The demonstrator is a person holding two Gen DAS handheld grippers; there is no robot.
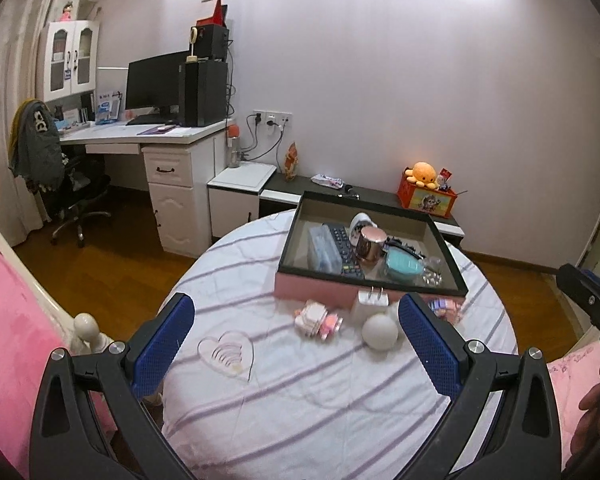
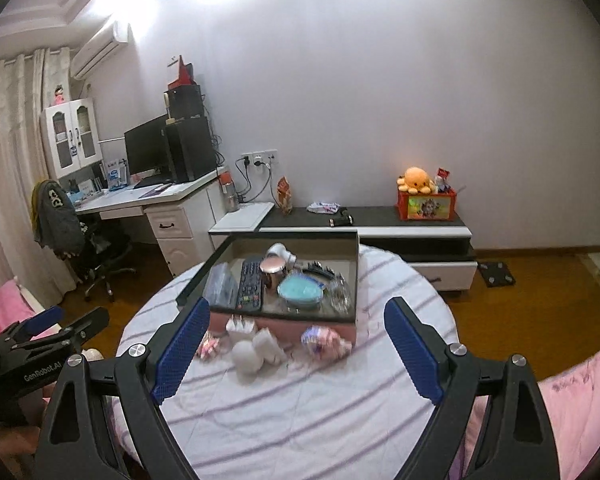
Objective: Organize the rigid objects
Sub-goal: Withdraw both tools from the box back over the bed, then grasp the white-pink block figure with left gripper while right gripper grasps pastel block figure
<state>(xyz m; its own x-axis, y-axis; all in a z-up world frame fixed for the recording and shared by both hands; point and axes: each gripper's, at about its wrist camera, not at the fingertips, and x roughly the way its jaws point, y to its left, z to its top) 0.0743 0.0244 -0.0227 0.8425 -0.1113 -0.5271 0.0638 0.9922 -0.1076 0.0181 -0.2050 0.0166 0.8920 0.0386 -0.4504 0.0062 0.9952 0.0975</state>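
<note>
A round table with a striped white cloth (image 1: 300, 400) carries a pink box with a black rim (image 1: 312, 286). Inside lie a remote (image 1: 344, 246), a copper cup (image 1: 370, 244), a teal round case (image 1: 404, 266) and a clear case (image 1: 322, 250). In front of the box sit a white plug (image 1: 370, 300), a white ball (image 1: 380, 330), pink-white blocks (image 1: 318, 318) and a clear heart dish (image 1: 226, 352). My left gripper (image 1: 296, 300) hangs open and holds nothing. The right gripper (image 2: 298, 304) is open too, above the ball (image 2: 246, 354) and short of the box (image 2: 292, 325).
A white desk with a monitor (image 1: 156, 84) and an office chair (image 1: 76, 196) stand at the left. A low cabinet (image 2: 400, 220) behind the table holds an orange plush (image 2: 416, 178) on a red box. Pink bedding (image 1: 16, 320) flanks the table on both sides.
</note>
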